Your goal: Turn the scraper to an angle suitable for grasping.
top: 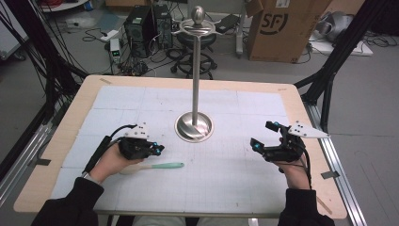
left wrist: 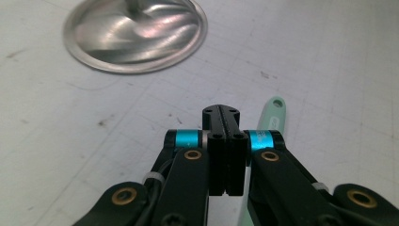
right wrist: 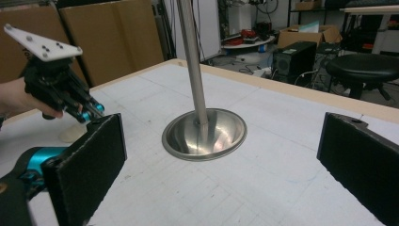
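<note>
The stand [top: 194,126] at centre frame is polished metal: its dished base shows a brushed, glossy finish with swirled reflections, and the pole is smooth and bright. The table [top: 56,146] has a pale wood-look edge, matt, with a white mat [top: 226,174] over it that appears matt, faintly gridded and lightly scuffed with small dark marks. The spoon [top: 155,166] at lower left looks like smooth mint-green plastic with a cream-coloured bowl. The left gripper [left wrist: 221,115] is black matt plastic with glossy cyan bands and brass-coloured fasteners. The right gripper [right wrist: 221,165] carries jaw pads of rough, matt black texture. The cardboard box [top: 282,28] at upper right is plain brown and matt.
</note>
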`<state>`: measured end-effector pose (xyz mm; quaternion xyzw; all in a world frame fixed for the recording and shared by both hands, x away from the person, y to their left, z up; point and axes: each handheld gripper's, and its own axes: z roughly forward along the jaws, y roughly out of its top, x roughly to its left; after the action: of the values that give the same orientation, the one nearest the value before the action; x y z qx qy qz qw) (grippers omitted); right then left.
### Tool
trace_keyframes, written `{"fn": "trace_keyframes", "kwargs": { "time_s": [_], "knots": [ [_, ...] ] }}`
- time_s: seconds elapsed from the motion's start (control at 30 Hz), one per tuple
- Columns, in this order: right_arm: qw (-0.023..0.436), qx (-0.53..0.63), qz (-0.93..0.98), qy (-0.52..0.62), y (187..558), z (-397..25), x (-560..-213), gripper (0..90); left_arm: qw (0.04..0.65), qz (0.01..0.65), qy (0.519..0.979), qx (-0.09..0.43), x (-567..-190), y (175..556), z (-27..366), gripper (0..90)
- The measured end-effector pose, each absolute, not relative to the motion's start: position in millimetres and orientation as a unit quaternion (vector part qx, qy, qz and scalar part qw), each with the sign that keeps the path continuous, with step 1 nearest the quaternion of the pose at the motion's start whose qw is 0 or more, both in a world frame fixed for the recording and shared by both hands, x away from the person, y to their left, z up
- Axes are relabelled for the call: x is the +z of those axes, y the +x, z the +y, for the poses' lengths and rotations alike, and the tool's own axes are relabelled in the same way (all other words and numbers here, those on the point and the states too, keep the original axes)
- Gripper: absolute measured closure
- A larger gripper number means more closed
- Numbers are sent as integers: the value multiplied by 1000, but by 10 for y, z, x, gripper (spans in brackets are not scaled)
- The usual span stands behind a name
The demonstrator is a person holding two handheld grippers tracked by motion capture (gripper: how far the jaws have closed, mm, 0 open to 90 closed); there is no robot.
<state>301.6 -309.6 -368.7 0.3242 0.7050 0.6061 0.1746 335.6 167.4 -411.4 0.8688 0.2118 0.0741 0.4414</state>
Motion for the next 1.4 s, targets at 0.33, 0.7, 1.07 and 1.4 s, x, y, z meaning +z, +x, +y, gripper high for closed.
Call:
{"fn": "trace_keyframes", "kwargs": {
  "time_s": [0.33,0.7,1.07,1.4],
  "knots": [
    [173,605,707,324,3009,-3083,-3687,7,504,229,828,85,-3876,3240,1890,687],
    [173,608,703,326,2998,-3092,-3683,7,536,222,806,120,-3809,3203,2101,196],
    [170,612,700,326,3062,-3089,-3702,7,493,199,836,133,-3772,3264,2224,142],
    [172,621,690,330,3058,-3148,-3683,7,461,159,866,110,-3871,3220,2104,179]
  ]
}}
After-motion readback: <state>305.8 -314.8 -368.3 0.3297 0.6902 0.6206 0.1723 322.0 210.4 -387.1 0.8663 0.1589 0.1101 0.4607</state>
